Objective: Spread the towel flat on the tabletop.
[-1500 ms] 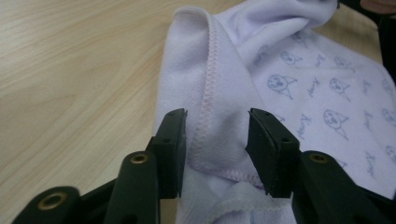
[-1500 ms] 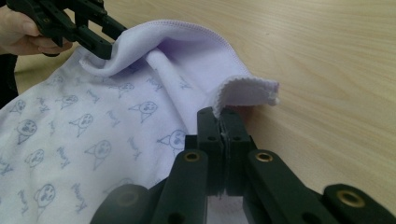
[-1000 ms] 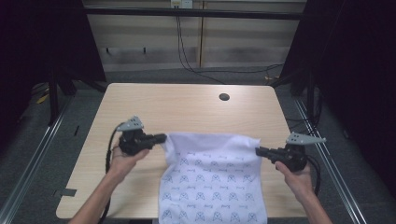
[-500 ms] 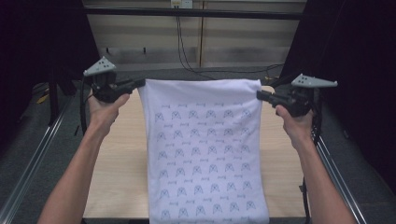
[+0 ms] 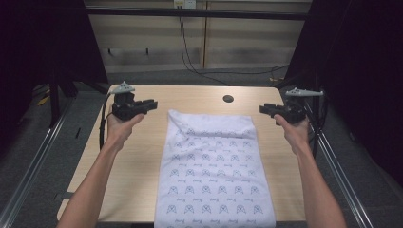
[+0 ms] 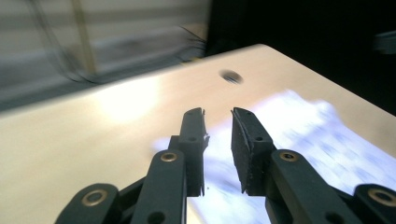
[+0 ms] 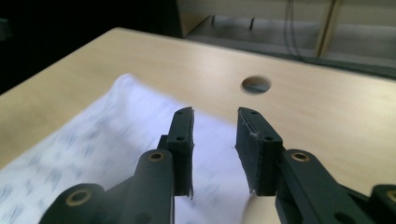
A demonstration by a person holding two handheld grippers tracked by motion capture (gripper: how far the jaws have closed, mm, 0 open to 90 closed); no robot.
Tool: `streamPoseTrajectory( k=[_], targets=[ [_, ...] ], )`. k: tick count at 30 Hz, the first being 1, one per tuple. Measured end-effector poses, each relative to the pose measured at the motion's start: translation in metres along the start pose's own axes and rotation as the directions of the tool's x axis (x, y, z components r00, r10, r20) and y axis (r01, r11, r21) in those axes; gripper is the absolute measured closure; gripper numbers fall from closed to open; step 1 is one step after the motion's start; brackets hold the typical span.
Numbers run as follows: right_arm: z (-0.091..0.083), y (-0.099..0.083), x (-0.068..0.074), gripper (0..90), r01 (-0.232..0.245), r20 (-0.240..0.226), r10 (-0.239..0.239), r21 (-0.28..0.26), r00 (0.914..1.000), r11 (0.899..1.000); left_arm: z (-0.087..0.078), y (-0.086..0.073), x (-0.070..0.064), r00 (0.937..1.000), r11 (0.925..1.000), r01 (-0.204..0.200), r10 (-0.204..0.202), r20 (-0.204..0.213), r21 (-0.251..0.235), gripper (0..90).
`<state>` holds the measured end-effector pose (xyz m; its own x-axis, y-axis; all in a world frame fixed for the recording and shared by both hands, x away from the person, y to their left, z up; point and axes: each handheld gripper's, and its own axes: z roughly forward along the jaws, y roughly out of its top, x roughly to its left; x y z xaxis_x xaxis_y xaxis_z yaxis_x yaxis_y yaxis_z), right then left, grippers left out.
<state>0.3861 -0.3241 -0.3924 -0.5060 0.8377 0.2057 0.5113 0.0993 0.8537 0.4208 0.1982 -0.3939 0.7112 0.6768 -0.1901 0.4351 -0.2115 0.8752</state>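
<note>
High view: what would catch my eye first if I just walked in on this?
Likely the white patterned cloth, lying along the middle of the wooden table and hanging over its near edge. Next, the two black tools held up on either side of its far end: the left gripper and the right gripper, both open and holding nothing. A small round hole sits beyond the cloth.

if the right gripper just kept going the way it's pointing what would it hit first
Probably the white patterned cloth: the right gripper, jaws open and empty, points inward and slightly down over its far edge. Depth is unclear, so it could pass above it toward the bare table.
</note>
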Motion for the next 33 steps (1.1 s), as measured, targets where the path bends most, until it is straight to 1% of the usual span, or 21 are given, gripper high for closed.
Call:
streamPoseTrajectory(
  k=[3, 5, 6, 7, 10, 11, 13, 14, 15, 16, 17, 18, 20, 21, 23, 24, 26, 27, 28, 31, 33],
  targets=[
    [-0.002, -0.022, 0.010, 64.9, 0.023, -0.026, -0.022, 0.039, 0.9994, 0.999, 0.004, -0.031, -0.012, 0.9983, 0.9989, 0.015, -0.017, 0.056, 0.044, 73.6],
    [-0.004, -0.038, 0.018, 66.1, 0.024, -0.076, -0.019, 0.059, 0.9969, 0.998, 0.007, -0.058, -0.026, 0.9950, 0.9945, -0.019, 0.009, 0.100, 0.103, 73.9],
    [-0.003, -0.049, 0.025, 66.1, 0.034, -0.097, -0.025, 0.087, 0.9949, 0.996, 0.009, -0.069, -0.031, 0.9943, 0.9920, -0.028, 0.015, 0.105, 0.123, 74.2],
    [-0.001, -0.058, 0.030, 68.0, 0.044, -0.113, -0.031, 0.112, 0.9931, 0.993, 0.011, -0.080, -0.034, 0.9925, 0.9909, -0.019, 0.002, 0.122, 0.133, 74.8],
    [0.006, -0.081, 0.044, 69.4, 0.085, -0.168, -0.054, 0.184, 0.9844, 0.979, 0.022, -0.099, -0.043, 0.9888, 0.9780, -0.041, 0.010, 0.149, 0.204, 75.1],
    [0.008, -0.086, 0.047, 69.7, 0.082, -0.182, -0.046, 0.194, 0.9823, 0.978, 0.027, -0.105, -0.046, 0.9869, 0.9739, -0.046, 0.010, 0.161, 0.222, 74.7],
    [0.014, -0.099, 0.051, 69.7, 0.073, -0.216, -0.028, 0.205, 0.9759, 0.976, 0.034, -0.112, -0.052, 0.9863, 0.9607, -0.086, 0.044, 0.159, 0.264, 73.3],
    [0.018, -0.105, 0.052, 68.7, 0.079, -0.221, -0.028, 0.228, 0.9749, 0.971, 0.036, -0.114, -0.054, 0.9855, 0.9586, -0.091, 0.048, 0.163, 0.270, 72.5],
    [0.021, -0.109, 0.052, 67.8, 0.086, -0.221, -0.031, 0.245, 0.9748, 0.966, 0.039, -0.116, -0.055, 0.9840, 0.9524, -0.100, 0.052, 0.170, 0.288, 71.5],
    [0.025, -0.114, 0.052, 66.6, 0.080, -0.219, -0.020, 0.267, 0.9754, 0.960, 0.040, -0.119, -0.057, 0.9860, 0.9515, -0.112, 0.071, 0.151, 0.286, 71.5],
    [0.029, -0.118, 0.052, 66.4, 0.087, -0.220, -0.024, 0.282, 0.9751, 0.955, 0.040, -0.120, -0.058, 0.9875, 0.9550, -0.105, 0.067, 0.142, 0.277, 73.2],
    [0.031, -0.120, 0.052, 66.4, 0.091, -0.217, -0.026, 0.291, 0.9758, 0.952, 0.040, -0.119, -0.058, 0.9886, 0.9520, -0.109, 0.074, 0.131, 0.286, 76.6],
    [0.034, -0.123, 0.055, 65.8, 0.108, -0.198, -0.049, 0.301, 0.9789, 0.948, 0.039, -0.119, -0.055, 0.9877, 0.9489, -0.120, 0.084, 0.132, 0.292, 88.9],
    [0.035, -0.124, 0.055, 66.3, 0.115, -0.197, -0.057, 0.297, 0.9787, 0.948, 0.039, -0.120, -0.054, 0.9875, 0.9520, -0.111, 0.073, 0.140, 0.285, 89.7],
    [0.035, -0.123, 0.057, 68.3, 0.136, -0.190, -0.081, 0.299, 0.9784, 0.944, 0.039, -0.119, -0.053, 0.9855, 0.9490, -0.127, 0.088, 0.145, 0.289, 90.0],
    [0.035, -0.124, 0.059, 69.5, 0.148, -0.182, -0.096, 0.301, 0.9786, 0.942, 0.039, -0.119, -0.054, 0.9864, 0.9504, -0.118, 0.079, 0.144, 0.288, 90.0],
    [0.032, -0.125, 0.062, 79.1, 0.172, -0.165, -0.126, 0.306, 0.9782, 0.937, 0.039, -0.120, -0.054, 0.9877, 0.9532, -0.109, 0.072, 0.138, 0.282, 89.9],
    [0.031, -0.126, 0.063, 83.6, 0.173, -0.163, -0.128, 0.303, 0.9783, 0.937, 0.038, -0.121, -0.054, 0.9881, 0.9547, -0.103, 0.066, 0.139, 0.279, 89.9],
    [0.029, -0.127, 0.064, 87.7, 0.178, -0.171, -0.128, 0.316, 0.9768, 0.932, 0.037, -0.121, -0.055, 0.9882, 0.9528, -0.107, 0.070, 0.137, 0.284, 89.9],
    [0.022, -0.129, 0.069, 88.7, 0.184, -0.181, -0.127, 0.346, 0.9753, 0.920, 0.033, -0.124, -0.059, 0.9862, 0.9523, -0.107, 0.065, 0.152, 0.286, 90.0],
    [0.017, -0.133, 0.071, 88.8, 0.177, -0.185, -0.119, 0.338, 0.9754, 0.924, 0.028, -0.127, -0.064, 0.9836, 0.9473, -0.119, 0.072, 0.165, 0.297, 89.9]
  ],
)
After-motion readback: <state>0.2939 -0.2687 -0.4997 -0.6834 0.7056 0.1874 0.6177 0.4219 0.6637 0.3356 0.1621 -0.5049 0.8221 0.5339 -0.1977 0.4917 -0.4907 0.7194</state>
